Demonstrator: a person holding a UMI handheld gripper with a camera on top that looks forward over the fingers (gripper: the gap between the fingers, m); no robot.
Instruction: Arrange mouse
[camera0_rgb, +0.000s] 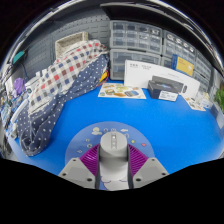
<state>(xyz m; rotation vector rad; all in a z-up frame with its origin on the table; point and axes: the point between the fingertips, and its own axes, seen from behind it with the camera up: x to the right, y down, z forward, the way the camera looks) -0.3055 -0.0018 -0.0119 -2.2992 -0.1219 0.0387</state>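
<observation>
Fingers (113, 168) clamped on the grey mouse (112, 152) above the blue desk (150, 125); a loose grip could have dropped it, judging by its smooth shell.

The mouse (113, 146) is partly hidden between the fingers (90, 160). Labels on the boxes (160, 80) beyond the mouse are too small to read.

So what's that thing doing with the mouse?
A handheld gripper has its purple pads pressed on a grey mouse, holding it just above a blue table. Beyond lie a checked cloth, a white box and storage drawers along the back.
</observation>
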